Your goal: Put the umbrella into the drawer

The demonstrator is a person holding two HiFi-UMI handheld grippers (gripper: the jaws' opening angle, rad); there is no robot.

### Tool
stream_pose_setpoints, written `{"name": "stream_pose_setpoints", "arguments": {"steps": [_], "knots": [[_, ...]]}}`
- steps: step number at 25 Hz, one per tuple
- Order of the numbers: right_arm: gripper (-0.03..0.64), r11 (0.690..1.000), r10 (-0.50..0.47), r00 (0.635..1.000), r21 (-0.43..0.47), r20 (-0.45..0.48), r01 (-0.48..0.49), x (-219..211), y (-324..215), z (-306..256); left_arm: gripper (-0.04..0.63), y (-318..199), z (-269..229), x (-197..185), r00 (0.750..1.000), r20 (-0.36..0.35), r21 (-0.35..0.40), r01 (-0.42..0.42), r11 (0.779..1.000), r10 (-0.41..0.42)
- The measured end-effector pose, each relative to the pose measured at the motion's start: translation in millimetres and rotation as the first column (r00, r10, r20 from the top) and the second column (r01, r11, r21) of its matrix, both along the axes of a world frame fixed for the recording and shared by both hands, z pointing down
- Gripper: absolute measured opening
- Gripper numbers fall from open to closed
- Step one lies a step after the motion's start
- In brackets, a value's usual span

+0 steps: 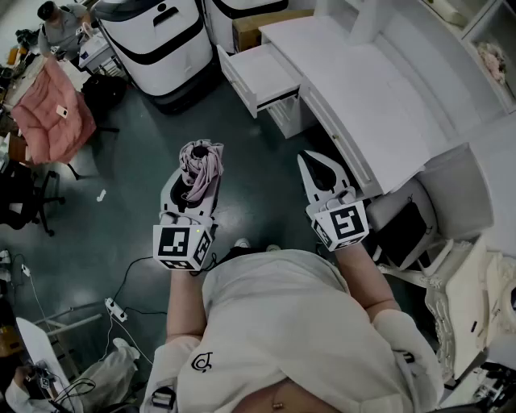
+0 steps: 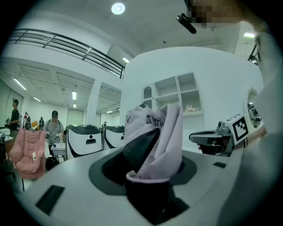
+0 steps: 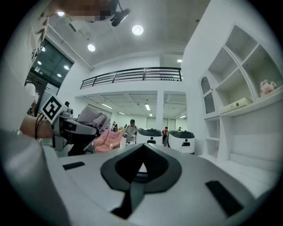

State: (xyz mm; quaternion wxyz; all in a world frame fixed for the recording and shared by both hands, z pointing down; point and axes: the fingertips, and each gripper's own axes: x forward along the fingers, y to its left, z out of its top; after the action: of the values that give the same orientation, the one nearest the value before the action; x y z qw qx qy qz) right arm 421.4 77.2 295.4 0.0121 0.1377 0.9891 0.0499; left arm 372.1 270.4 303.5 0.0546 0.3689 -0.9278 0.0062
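- The umbrella [image 1: 199,167], folded into a bunched bundle of pale lilac-pink fabric, sits at the front end of the left gripper [image 1: 193,187], in the air over the dark floor [image 1: 137,185].
- In the left gripper view the umbrella [image 2: 155,140] stands between the two jaws, which are clamped on it; loose folds rise above them and a darker inner layer shows on the left side.
- A dark knob shows at the far end of the bundle in the head view.
- The right gripper [image 1: 314,167] is just beside the left one and roughly level with it. Its jaws are pressed together with nothing between them, as the right gripper view [image 3: 142,155] shows, with only a small sliver of light at the seam.
- Each gripper carries its marker cube near the person's hand, and the person's white shirt [image 1: 282,323] fills the bottom of the head view.
- The drawer [image 1: 260,75] is pulled out of the white desk [image 1: 387,97], ahead and slightly to the right of the grippers, well apart from the umbrella. It is white inside.
- A brown cardboard box [image 1: 260,29] stands behind the drawer, next to white machines with black bands [image 1: 157,40].
- A pink jacket [image 1: 51,109] hangs over a chair at the far left, near a person [image 1: 63,24] in the top corner.
- White shelves [image 3: 241,75] beside the desk hold a small plush toy [image 3: 267,87] and a flat box [image 3: 237,105].
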Motion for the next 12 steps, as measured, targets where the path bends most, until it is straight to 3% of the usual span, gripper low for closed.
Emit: {"name": "stream_pose_setpoints", "arguments": {"steps": [12], "knots": [[0.005, 0.999, 0.003, 1.000, -0.032, -0.008, -0.003, 12, -16, 6, 0.229, -21, -1, 10, 1.000, 0.010, 0.004, -0.013, 1.000, 0.012]]}}
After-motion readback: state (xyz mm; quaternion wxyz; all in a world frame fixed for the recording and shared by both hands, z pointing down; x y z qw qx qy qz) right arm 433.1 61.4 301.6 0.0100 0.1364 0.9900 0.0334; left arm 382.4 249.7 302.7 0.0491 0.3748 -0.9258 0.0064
